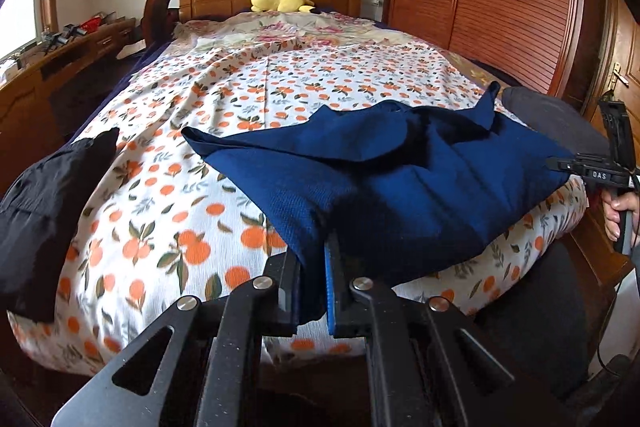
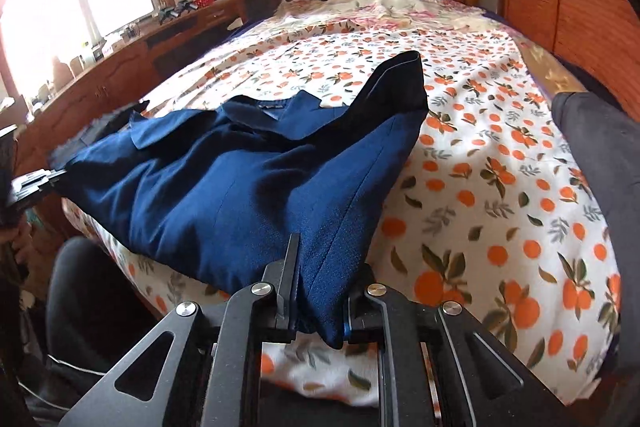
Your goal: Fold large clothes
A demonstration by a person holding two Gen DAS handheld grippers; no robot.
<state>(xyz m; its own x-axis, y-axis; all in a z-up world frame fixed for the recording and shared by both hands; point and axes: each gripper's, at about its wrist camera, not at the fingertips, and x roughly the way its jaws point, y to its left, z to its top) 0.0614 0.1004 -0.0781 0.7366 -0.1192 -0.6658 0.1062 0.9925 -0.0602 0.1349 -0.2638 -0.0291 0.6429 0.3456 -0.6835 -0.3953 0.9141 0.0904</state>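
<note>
Navy garment (image 1: 400, 183) lies across the near end of the bed (image 1: 168, 187), on the orange-print sheet, collar toward the far side.

Left gripper (image 1: 314, 291): jaws clenched on the near left corner of the hem. Right gripper (image 2: 316, 301): jaws clenched on the near right corner. Cloth is pinched between the pads on both; the near edge hangs lifted between your two grips.

Judgement: you are at the start of a fold, near hem to be carried toward the collar.

- Keep both hands level with each other, so the edge stays straight.
- Hold the hem taut; slack in the middle will crease.
- One sleeve (image 2: 400, 83) stands up at the far right; it may get trapped under the fold unless it is laid flat first.
- Dark clothes (image 1: 44, 203) lie at the near left; stay clear of them.
</note>
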